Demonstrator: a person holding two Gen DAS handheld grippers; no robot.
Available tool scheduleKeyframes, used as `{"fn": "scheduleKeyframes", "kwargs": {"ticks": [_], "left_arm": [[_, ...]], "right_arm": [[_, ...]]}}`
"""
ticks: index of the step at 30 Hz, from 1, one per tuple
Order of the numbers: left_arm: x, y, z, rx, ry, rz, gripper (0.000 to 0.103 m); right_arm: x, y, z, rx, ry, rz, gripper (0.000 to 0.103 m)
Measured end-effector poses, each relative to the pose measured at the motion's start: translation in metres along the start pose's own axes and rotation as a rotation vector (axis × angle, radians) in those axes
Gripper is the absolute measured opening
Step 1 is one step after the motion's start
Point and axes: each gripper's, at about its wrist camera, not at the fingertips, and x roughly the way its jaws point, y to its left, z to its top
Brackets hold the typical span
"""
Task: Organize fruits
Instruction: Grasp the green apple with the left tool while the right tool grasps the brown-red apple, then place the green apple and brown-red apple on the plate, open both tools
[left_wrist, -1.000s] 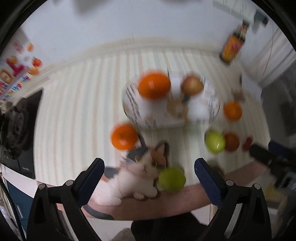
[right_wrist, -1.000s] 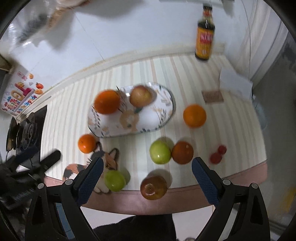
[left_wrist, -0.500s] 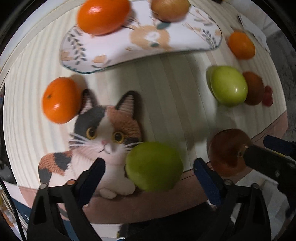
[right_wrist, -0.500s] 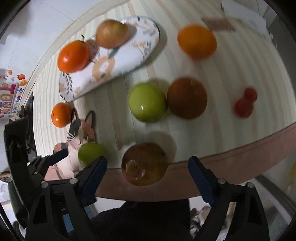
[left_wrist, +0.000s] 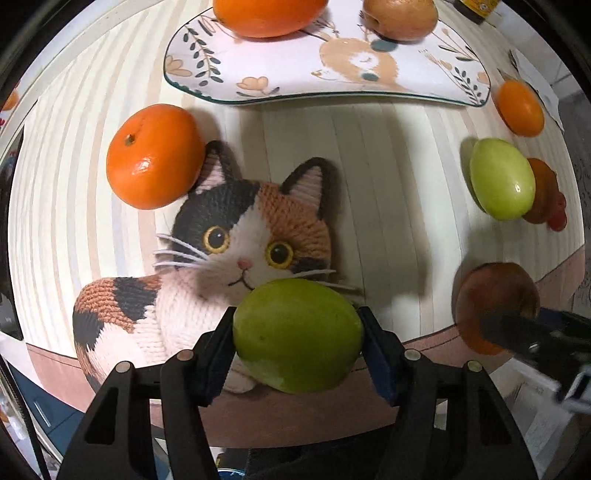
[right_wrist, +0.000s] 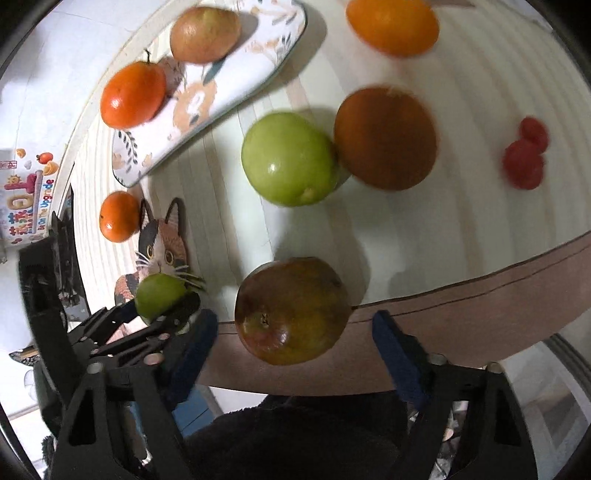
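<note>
A green apple (left_wrist: 297, 334) lies on the knitted cat mat (left_wrist: 236, 236) near the table's front edge. My left gripper (left_wrist: 295, 321) points down over it with its jaws closing, and both blue pads touch the apple's sides. A red-green apple (right_wrist: 291, 310) sits at the table edge between the fingers of my right gripper (right_wrist: 294, 317). Those jaws are closing too, with a gap left on each side. The patterned plate (left_wrist: 332, 94) holds an orange (left_wrist: 269, 14) and a brownish apple (left_wrist: 399, 18).
Loose on the striped cloth are a mandarin (left_wrist: 155, 157) by the cat's ear, a second green apple (right_wrist: 290, 158), a dark orange fruit (right_wrist: 386, 138), another orange (right_wrist: 393, 26) and small red tomatoes (right_wrist: 524, 158). The table's brown front edge (right_wrist: 480, 273) is close.
Both grippers came down to the table and their jaws narrowed. The left pads now touch the green apple; the right fingers now bracket the red-green apple.
</note>
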Motion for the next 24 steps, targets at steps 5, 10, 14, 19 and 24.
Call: {"fn": "scheduleKeyframes", "kwargs": {"ticks": [5,10,14,19,24], "left_arm": [[-0.001,-0.001,0.002,-0.009,0.002,-0.001,0.06],[-0.027,0.006,0.015,-0.043,-0.036,-0.058,0.06],[-0.071,0.018,0.031,-0.092,-0.111,-0.118,0.06],[-0.113,0.04,0.072,-0.142,-0.189,-0.144,0.06],[-0.099,0.056,0.111,-0.211,-0.172,-0.12,0.06]], "right_arm": [[0.0,0.01,0.003,-0.062,-0.04,-0.035,0.071],[-0.007,0.013,0.006,-0.078,-0.042,-0.027,0.071],[-0.037,0.022,0.016,-0.091,-0.094,0.032,0.071],[-0.073,0.051,0.045,-0.141,-0.173,0.074,0.07],[-0.073,0.084,0.095,-0.169,-0.224,0.049,0.07]]}}
